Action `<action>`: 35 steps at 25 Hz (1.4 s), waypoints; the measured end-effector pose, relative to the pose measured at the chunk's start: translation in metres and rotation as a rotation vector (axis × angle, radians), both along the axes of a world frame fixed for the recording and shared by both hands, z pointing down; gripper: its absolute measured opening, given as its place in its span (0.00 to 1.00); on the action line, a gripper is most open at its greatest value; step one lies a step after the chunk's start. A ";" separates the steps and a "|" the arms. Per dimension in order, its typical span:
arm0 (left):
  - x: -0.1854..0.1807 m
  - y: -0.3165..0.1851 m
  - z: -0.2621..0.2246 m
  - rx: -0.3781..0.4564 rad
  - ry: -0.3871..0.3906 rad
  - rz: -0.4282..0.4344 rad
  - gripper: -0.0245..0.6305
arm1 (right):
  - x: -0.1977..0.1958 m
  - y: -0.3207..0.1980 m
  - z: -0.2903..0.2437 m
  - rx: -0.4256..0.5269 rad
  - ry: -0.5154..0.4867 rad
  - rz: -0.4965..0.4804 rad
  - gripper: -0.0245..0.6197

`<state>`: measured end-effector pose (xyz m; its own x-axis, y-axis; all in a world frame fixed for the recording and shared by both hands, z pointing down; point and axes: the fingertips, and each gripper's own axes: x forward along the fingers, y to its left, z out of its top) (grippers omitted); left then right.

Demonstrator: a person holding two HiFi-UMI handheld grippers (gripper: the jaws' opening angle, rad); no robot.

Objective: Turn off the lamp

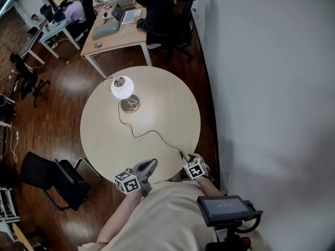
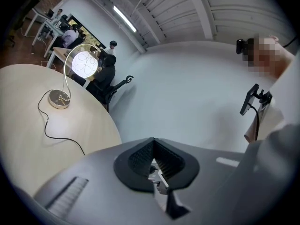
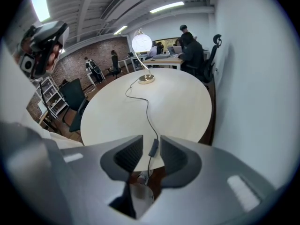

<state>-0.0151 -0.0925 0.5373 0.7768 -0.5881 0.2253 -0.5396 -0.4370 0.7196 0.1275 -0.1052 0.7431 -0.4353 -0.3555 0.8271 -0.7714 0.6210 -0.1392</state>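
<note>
The lamp stands at the far side of the round table [image 1: 104, 140], its globe [image 1: 122, 87] lit above a brass base [image 1: 130, 104]. It also shows in the left gripper view [image 2: 84, 63] and the right gripper view [image 3: 141, 42]. A black cord [image 1: 152, 132] runs from the base to the table's near right edge. The cord's inline switch [image 3: 153, 147] hangs between the pads of my right gripper [image 3: 151, 142], which stands open at that edge [image 1: 187, 157]. My left gripper [image 1: 152, 163] is over the near edge, shut and empty, with its pads meeting [image 2: 153, 144].
A white wall [image 1: 272, 88] runs close along the table's right side. A black chair [image 1: 52, 177] stands at the near left. Desks with seated people [image 1: 152, 14] are beyond the table. A dark screen on a mount [image 1: 225, 209] sits by my body.
</note>
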 end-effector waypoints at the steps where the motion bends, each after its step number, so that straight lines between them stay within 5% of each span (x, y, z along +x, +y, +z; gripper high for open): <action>1: -0.001 -0.002 -0.001 -0.001 0.002 -0.006 0.04 | 0.001 -0.003 0.001 0.003 0.000 -0.001 0.21; 6: -0.005 -0.005 0.004 -0.002 -0.046 0.000 0.04 | -0.004 -0.006 0.011 -0.004 -0.018 0.010 0.21; 16: -0.032 0.005 0.040 -0.037 -0.298 0.031 0.04 | -0.008 0.006 0.058 -0.085 0.007 0.055 0.21; 23: -0.029 0.003 0.044 -0.030 -0.400 0.080 0.04 | -0.015 -0.011 0.089 -0.122 -0.019 0.111 0.24; 35: -0.021 0.000 0.037 0.011 -0.469 0.123 0.04 | -0.018 -0.017 0.118 -0.151 -0.029 0.177 0.24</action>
<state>-0.0357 -0.0922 0.5742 0.6565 -0.5031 0.5621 -0.7489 -0.5242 0.4055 0.1094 -0.1217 0.8614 -0.4021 -0.3015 0.8645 -0.8604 0.4472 -0.2442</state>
